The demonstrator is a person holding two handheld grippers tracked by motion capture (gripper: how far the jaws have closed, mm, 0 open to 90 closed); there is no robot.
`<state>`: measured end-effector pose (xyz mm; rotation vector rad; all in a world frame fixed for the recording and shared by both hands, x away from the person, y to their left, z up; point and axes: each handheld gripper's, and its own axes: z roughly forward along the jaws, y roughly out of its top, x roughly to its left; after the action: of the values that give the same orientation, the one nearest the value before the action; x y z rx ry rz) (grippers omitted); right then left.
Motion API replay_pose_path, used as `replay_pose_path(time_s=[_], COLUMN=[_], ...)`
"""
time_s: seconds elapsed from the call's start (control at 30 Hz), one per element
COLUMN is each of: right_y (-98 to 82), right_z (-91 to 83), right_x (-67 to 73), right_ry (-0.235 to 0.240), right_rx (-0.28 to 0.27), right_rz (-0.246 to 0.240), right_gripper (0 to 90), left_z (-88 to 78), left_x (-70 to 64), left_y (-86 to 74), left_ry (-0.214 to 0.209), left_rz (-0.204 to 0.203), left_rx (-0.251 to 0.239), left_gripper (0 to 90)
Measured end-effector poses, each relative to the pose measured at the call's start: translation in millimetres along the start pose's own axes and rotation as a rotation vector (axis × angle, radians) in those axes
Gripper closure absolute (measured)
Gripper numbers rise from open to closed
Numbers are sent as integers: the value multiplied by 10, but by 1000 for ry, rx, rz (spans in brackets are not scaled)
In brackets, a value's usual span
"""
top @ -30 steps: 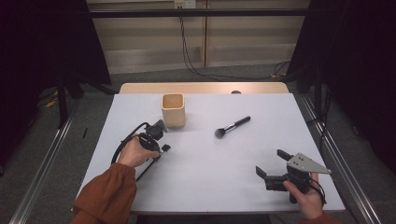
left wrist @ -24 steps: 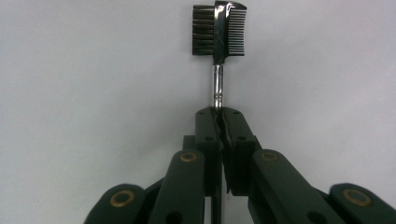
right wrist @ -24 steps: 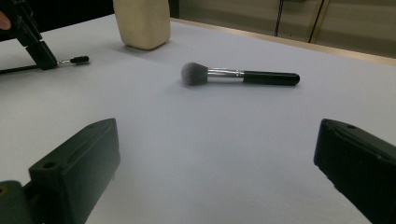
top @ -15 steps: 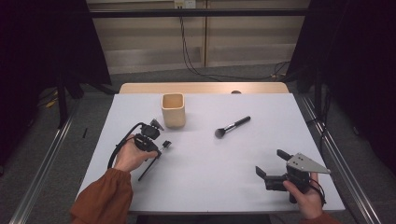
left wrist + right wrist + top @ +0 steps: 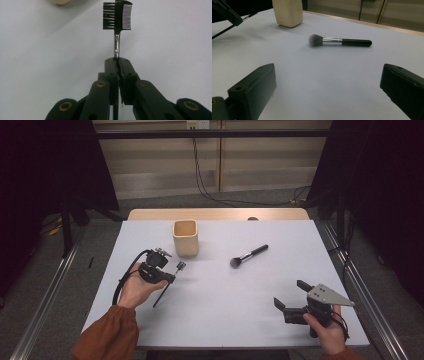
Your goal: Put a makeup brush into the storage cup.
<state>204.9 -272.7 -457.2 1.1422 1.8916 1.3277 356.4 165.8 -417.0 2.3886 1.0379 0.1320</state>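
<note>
My left gripper (image 5: 170,279) (image 5: 119,61) is shut on the thin metal stem of a black brow comb-brush (image 5: 180,266) (image 5: 117,16). It holds the tool over the left of the white table (image 5: 225,320), and the handle slants down toward the person. A beige cup (image 5: 185,238) (image 5: 287,12) stands just beyond it. A black-handled powder brush (image 5: 248,255) (image 5: 337,40) lies right of the cup. My right gripper (image 5: 292,297) (image 5: 328,85) rests open near the front right, aimed at the powder brush, with nothing between its jaws.
A wooden strip (image 5: 220,214) borders the table's far edge. Metal rails (image 5: 47,290) run along the floor on both sides, and cables (image 5: 205,175) hang by the back wall. Bare table surface lies between the two grippers.
The left hand has lifted the comb-brush slightly and carried it a little toward the cup. The right gripper has stayed in place.
</note>
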Motion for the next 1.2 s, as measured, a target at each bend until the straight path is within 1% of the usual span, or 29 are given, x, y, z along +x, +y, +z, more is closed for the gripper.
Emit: replay_pose_path(time_s=[0.03,0.07,0.13,0.17,0.2,0.23,0.27,0.3,0.33,0.37,0.4,0.43,0.47,0.5,0.53,0.57,0.6,0.67,0.7,0.73,0.77,0.83,0.87,1.07,1.1,1.2], right_y=[1,1,0,0,1,1,0,1,0,1,0,0,0,0,0,0,0,0,0,0,0,1,1,0,0,0], right_z=[-2,-3,-2,-2,-2,-2,-1,-2,-1,-2,-1,0,1,1,0,0,0,0,0,0,0,0,0,0,0,0], right_x=[-1,-1,-2,-2,-1,-1,-2,-2,-2,-2,-2,-1,-1,0,0,-1,-1,-2,-1,0,-1,0,1,0,-1,-1], right_ry=[-1,-1,-2,-1,-1,-2,-1,-3,-2,-3,-3,-3,-2,-2,-2,-2,-2,-3,-2,-1,-1,-2,-2,1,1,1], right_rx=[-1,-1,-1,-1,-1,-1,-1,0,-1,0,1,2,3,3,2,2,2,1,2,2,1,1,1,0,0,0], right_rz=[2,3,4,4,3,3,2,3,2,2,2,4,4,4,4,4,4,4,5,5,2,5,5,2,2,2], right_gripper=[0,0,0,0,0,0,0,0,0,0,0,0,0,0,0,0,0,0,0,0,0,0,0,0,0,0], left_z=[-8,-21,-41,-56,-73,-83,-101,-113,-125,-142,-149,-163,-175,-182,-191,-193,-202,-202,-206,-206,-215,-231,-237,-269,-280,-301], left_x=[-1,-9,-17,-21,-31,-28,-27,-36,-36,-37,-41,-40,-37,-38,-33,-32,-25,-23,-23,-23,-24,-22,-26,-32,-31,-30], left_y=[-4,-10,-23,-31,-37,-42,-48,-52,-56,-64,-73,-79,-85,-95,-103,-110,-119,-142,-153,-159,-168,-177,-182,-187,-184,-183], left_ry=[-4,-12,-16,-24,-18,-26,-29,-26,-22,-26,-31,-19,-19,-26,-25,-33,-30,-49,-42,-45,-35,-48,-41,-60,-63,-76], left_rz=[-1,7,10,19,28,31,27,23,34,36,29,34,35,26,26,19,25,14,15,14,21,22,28,27,30,22], left_rx=[-14,-24,-65,-95,-117,-133,-157,-168,-177,-191,-210,-227,-239,-256,-276,-281,-296,-321,-334,-340,-357,-381,-404,-483,-491,-520], left_gripper=[864,864,864,864,864,864,864,864,863,863,864,864,863,864,863,864,863,864,863,863,863,864,863,863,863,863])
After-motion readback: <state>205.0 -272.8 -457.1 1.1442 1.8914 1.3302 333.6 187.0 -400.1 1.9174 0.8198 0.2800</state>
